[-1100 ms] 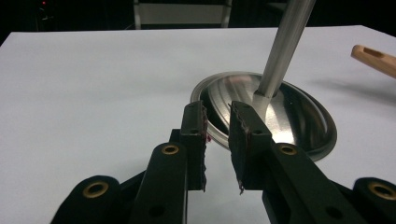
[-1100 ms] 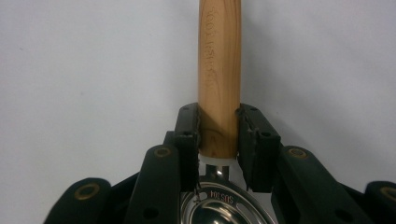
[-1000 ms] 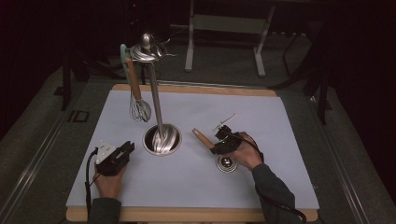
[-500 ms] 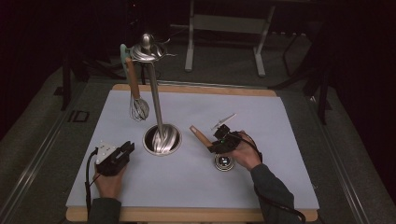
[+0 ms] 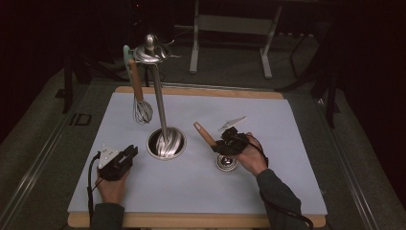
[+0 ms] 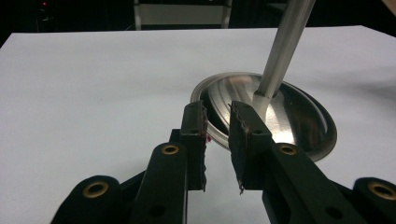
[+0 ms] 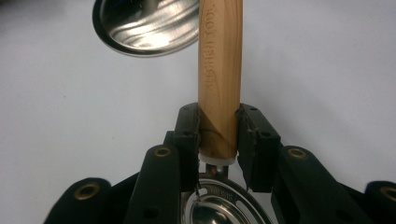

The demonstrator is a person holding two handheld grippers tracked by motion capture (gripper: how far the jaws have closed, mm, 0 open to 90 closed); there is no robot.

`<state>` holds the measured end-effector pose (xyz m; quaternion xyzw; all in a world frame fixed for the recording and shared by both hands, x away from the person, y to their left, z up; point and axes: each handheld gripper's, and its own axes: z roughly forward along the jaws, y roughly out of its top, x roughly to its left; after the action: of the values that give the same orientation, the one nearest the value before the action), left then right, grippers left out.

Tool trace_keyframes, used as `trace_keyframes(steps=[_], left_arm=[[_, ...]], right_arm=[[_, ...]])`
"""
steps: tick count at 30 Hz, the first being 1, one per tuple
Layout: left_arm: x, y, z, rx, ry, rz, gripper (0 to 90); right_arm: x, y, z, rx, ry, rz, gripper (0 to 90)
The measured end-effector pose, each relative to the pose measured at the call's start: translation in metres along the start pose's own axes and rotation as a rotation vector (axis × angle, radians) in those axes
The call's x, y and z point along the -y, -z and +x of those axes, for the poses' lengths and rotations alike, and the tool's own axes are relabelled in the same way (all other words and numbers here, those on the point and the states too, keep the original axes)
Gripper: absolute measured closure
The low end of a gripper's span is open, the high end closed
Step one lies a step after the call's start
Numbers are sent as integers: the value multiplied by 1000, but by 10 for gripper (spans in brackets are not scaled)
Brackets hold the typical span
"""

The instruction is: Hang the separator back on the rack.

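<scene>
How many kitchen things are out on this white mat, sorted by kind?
Whisks with wooden handle: 1, the whisk hanging on the stand
Wooden-handled utensils with a steel bowl: 1, the measuring spoon gripped by the right tool
Steel utensil stands: 1, the stand
Total: 3
</scene>
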<state>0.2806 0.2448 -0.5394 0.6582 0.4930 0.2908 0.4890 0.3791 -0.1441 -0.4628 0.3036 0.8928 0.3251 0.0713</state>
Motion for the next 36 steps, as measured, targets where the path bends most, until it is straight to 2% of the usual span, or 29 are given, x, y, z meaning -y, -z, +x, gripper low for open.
trace_keyframes(steps=[4, 9, 13, 36], left_arm=[[0, 0, 0, 0, -1, 0, 765], [0, 0, 0, -1, 0, -1, 765], [0, 0, 0, -1, -1, 0, 765], [0, 0, 0, -1, 1, 0, 765]], right_arm=[[-2, 2, 0, 1, 6, -12, 707], [-5, 7, 2, 6, 31, -59, 707], [-6, 9, 4, 15, 32, -64, 708], [-20, 23, 28, 3, 108, -178, 708]])
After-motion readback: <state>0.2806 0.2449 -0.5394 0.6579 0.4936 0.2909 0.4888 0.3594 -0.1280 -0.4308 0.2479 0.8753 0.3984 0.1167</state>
